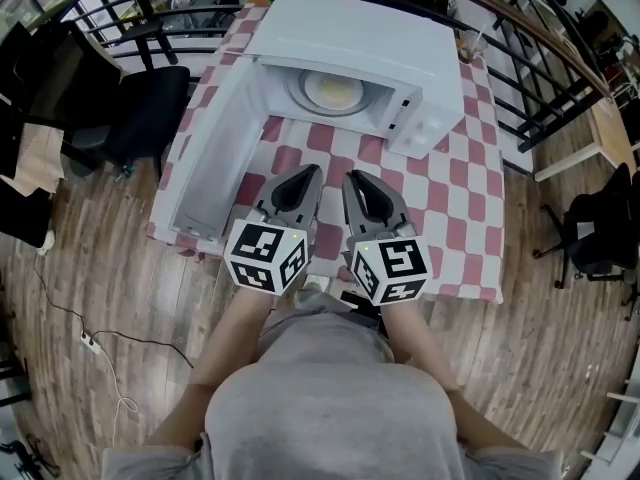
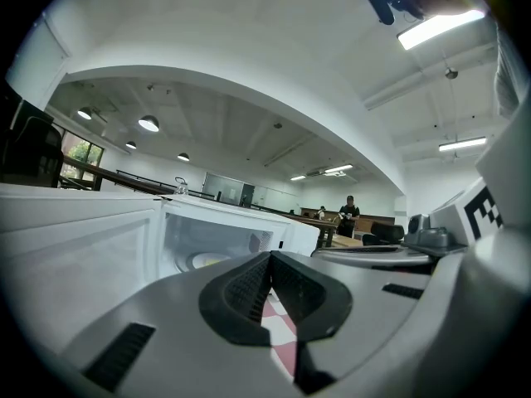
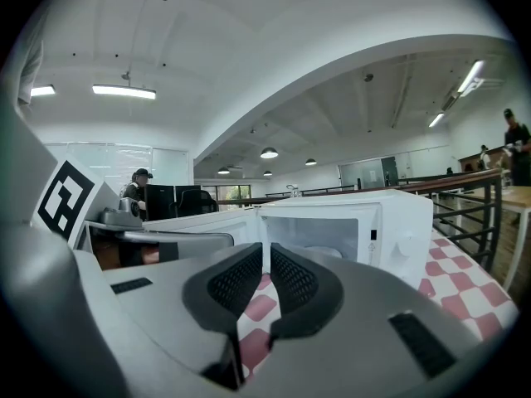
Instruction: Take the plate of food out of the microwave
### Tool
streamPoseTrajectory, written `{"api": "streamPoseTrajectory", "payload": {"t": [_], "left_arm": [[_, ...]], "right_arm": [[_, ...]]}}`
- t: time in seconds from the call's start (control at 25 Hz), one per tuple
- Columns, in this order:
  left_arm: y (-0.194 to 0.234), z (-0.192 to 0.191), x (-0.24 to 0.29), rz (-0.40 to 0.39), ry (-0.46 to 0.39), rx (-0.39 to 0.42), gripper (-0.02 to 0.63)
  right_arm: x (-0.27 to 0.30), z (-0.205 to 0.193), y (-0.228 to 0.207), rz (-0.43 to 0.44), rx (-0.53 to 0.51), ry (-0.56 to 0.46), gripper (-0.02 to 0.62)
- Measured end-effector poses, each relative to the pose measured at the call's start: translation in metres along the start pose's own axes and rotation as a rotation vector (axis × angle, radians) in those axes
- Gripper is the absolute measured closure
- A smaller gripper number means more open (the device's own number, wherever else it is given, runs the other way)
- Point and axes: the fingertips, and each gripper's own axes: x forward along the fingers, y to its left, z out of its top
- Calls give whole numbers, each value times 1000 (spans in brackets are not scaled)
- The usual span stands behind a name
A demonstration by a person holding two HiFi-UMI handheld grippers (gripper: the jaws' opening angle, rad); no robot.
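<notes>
A white microwave (image 1: 350, 38) stands on the checkered table (image 1: 455, 203), its door (image 1: 215, 153) swung wide open to the left. Inside, a white plate with pale yellow food (image 1: 332, 92) rests on the turntable. Both grippers hover side by side over the table's near edge, well short of the oven mouth. My left gripper (image 1: 311, 173) is shut with nothing in it, and so is my right gripper (image 1: 350, 178). The left gripper view has the plate (image 2: 203, 261) past the shut jaws (image 2: 270, 259). In the right gripper view the plate's rim (image 3: 325, 251) shows inside the oven beyond the gripper (image 3: 266, 251).
Black chairs (image 1: 140, 118) stand left of the table and another (image 1: 600, 228) to the right. A dark railing (image 1: 540, 58) curves behind the table. A cable (image 1: 90, 338) lies on the wooden floor. People stand far off in both gripper views.
</notes>
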Motion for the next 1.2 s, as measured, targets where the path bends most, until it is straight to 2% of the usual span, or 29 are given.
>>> {"api": "streamPoseTrajectory", "payload": {"t": [0.24, 0.52, 0.6, 0.76, 1.2], "left_arm": [[13, -2, 22, -19, 30, 25, 604], [37, -1, 44, -17, 46, 45, 604], [45, -2, 49, -8, 52, 46, 604], [56, -5, 55, 1, 60, 39, 603], [68, -2, 64, -14, 55, 73, 604]], "right_arm": [[26, -4, -16, -11, 57, 11, 560], [59, -6, -37, -11, 211, -57, 345], [68, -8, -44, -27, 267, -70, 310], [81, -18, -55, -61, 372, -51, 288], [103, -55, -66, -143, 553, 47, 288]]}}
